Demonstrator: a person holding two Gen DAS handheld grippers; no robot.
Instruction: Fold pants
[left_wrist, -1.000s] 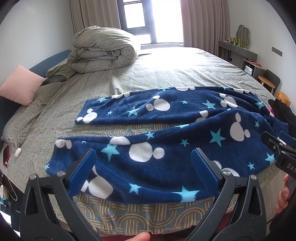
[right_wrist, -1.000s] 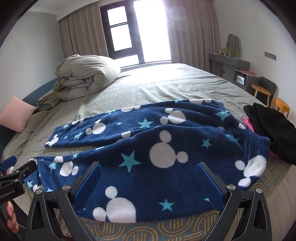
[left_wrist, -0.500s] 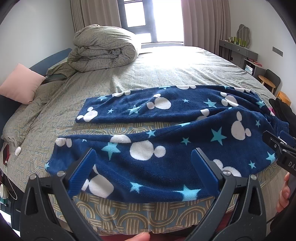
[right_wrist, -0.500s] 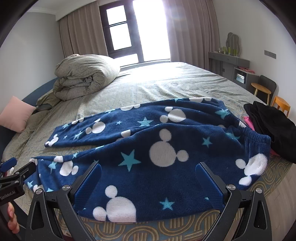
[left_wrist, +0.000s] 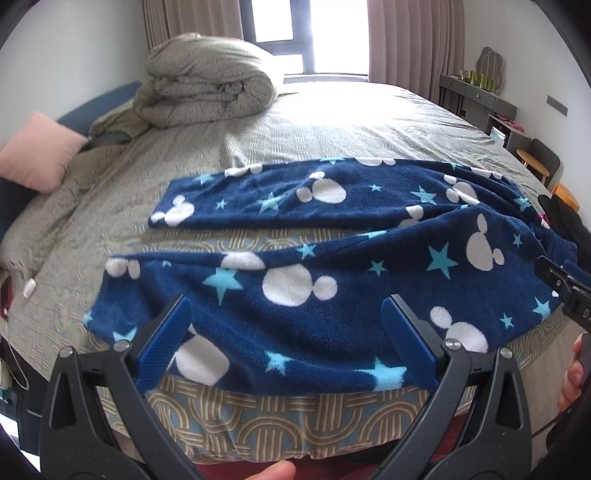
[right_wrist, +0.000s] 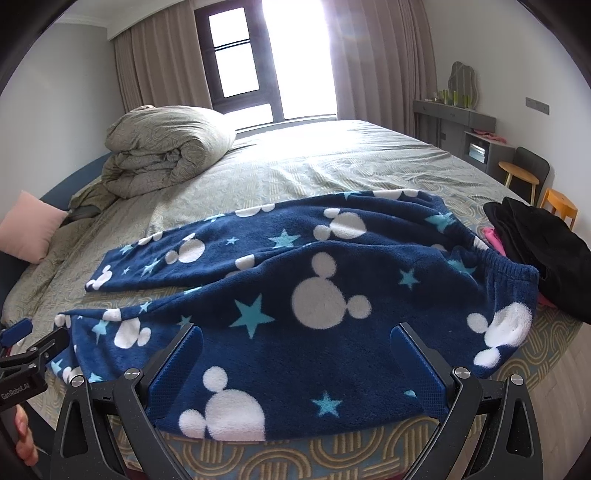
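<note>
Navy fleece pants (left_wrist: 332, 266) (right_wrist: 295, 295) with white mouse heads and blue stars lie spread flat across the near part of the bed, legs pointing left, waistband at the right. The two legs are parted by a strip of sheet. My left gripper (left_wrist: 284, 332) hovers open over the near leg, close to the bed's front edge, holding nothing. My right gripper (right_wrist: 295, 362) is open too, above the seat and near edge of the pants. Each gripper shows at the side of the other's view: the right gripper (left_wrist: 565, 291), the left gripper (right_wrist: 26, 354).
The bed (left_wrist: 351, 122) has a patterned grey-green sheet. A rolled duvet (left_wrist: 207, 85) and a pink pillow (left_wrist: 37, 151) sit at the far left. Black clothes (right_wrist: 543, 251) lie just right of the waistband. A dresser (right_wrist: 454, 118) and stools (right_wrist: 517, 177) stand by the right wall.
Both grippers have eased slightly forward and tilted over the pants. The pants lie as before and both grippers stay open.
</note>
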